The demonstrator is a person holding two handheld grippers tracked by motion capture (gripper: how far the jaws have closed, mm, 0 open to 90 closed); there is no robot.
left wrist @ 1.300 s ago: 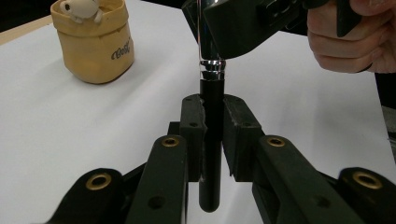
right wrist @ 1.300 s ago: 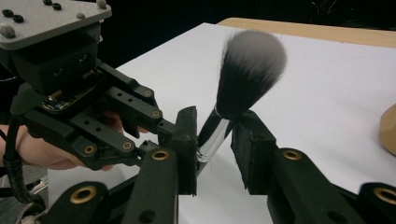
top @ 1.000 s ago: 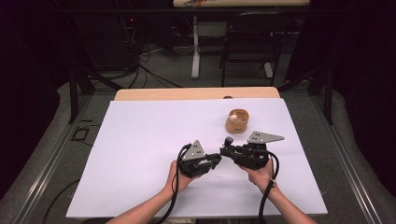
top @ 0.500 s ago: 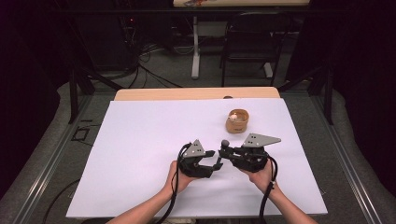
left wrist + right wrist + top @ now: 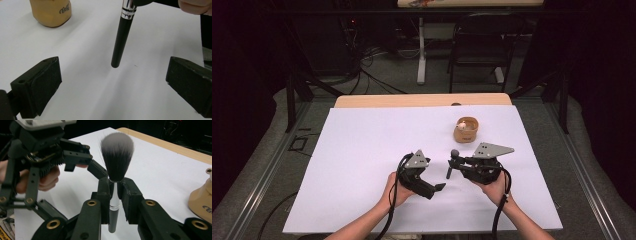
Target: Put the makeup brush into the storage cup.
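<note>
Right gripper (image 5: 115, 192) clamping upright makeup brush (image 5: 116, 157)

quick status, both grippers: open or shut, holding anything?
Left gripper: open, jaws just opened, holding nothing.
Right gripper: shut on the makeup brush, bristles up.

table (image 5: 362, 150): white sheet cover | on it: tan holder (image 5: 466, 129)

The tan holder (image 5: 51, 12) bears dark script lettering, too blurred to read.
</note>
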